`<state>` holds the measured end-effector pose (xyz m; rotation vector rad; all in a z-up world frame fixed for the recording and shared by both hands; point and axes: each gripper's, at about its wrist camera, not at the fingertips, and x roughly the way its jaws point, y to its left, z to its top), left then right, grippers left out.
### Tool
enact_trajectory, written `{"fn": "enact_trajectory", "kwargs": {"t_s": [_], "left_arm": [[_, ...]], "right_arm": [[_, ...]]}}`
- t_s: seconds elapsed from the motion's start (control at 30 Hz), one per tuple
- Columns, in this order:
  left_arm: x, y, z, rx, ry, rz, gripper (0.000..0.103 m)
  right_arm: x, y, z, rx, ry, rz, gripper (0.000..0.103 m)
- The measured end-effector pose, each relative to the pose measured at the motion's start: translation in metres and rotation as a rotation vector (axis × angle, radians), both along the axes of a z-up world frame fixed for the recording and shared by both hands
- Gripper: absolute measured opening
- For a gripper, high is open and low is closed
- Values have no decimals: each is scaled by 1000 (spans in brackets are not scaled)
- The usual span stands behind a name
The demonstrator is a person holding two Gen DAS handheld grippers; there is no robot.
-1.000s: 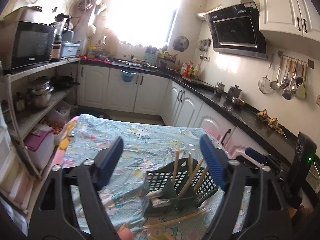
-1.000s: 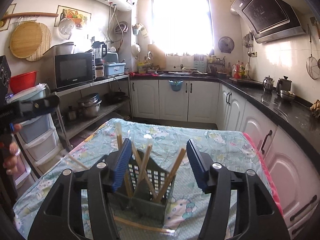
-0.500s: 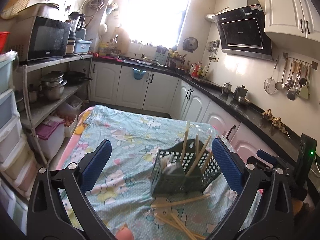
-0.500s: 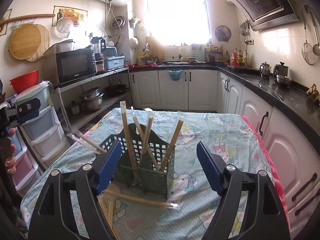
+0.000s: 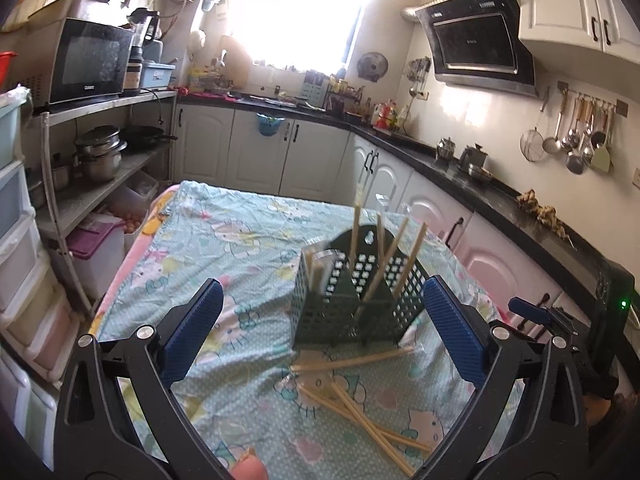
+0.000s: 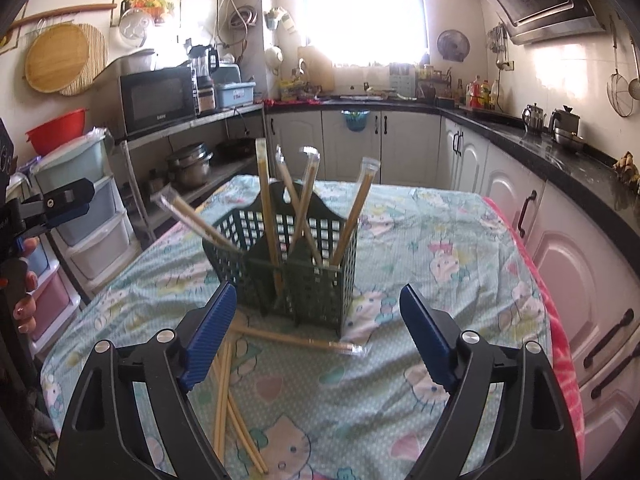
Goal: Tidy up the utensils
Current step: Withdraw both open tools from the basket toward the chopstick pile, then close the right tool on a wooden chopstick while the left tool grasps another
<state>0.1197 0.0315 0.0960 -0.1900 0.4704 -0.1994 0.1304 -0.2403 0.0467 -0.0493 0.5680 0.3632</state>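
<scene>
1. Several wrapped chopsticks (image 6: 269,216) stand tilted in a dark green perforated utensil basket (image 6: 296,268), leaning in different directions; one more sticks out at a low slant over the basket's left rim in the right wrist view.
2. That basket (image 5: 352,304) stands upright near the middle of the table (image 6: 460,240), which is covered by a pale blue cartoon-print cloth.
3. More loose chopsticks (image 5: 360,412) lie flat on the cloth just in front of the basket, crossing one another; one wrapped stick (image 6: 296,338) lies crosswise, close to the basket's foot.
4. The left tongs (image 5: 320,336) are released, the blue pads spread as wide as they go after just having opened; nothing is between them, and the basket and loose sticks show beyond the gap.
5. The right tongs (image 6: 316,336) are also released, having just been opening, with nothing pressed between the pads; the left pad (image 6: 208,340) sits over the near ends of the loose sticks, and contact cannot be told.
6. A person's fingers (image 6: 24,276) on the other handle show at the left edge of the right wrist view.
7. White cabinets with a black countertop (image 5: 500,192) run along the wall on the right and across the far wall.
8. A microwave (image 6: 158,98) sits on a shelf to the left, with pots (image 5: 98,152) on the shelf below.
9. Ladles and strainers (image 5: 576,136) hang on the right-hand wall.
</scene>
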Motion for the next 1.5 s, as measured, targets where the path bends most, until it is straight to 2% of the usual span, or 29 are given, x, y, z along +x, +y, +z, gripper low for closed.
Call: {"fn": "enact_trajectory", "kwargs": {"t_s": [0.6, 1.0, 1.2, 1.4, 1.5], "left_arm": [[-8, -33, -46, 19, 124, -83, 93], [1, -54, -90, 41, 243, -158, 92], [9, -62, -113, 59, 319, -198, 92], [25, -71, -131, 60, 400, -243, 75], [34, -75, -136, 69, 420, -246, 70]], "right_arm": [[-35, -11, -36, -50, 120, 5, 83], [-45, -7, -65, -74, 228, 0, 83], [-47, -7, -83, -60, 314, -3, 83], [-51, -5, -95, -43, 374, 2, 83], [-54, -6, -100, -37, 390, -15, 83]]}}
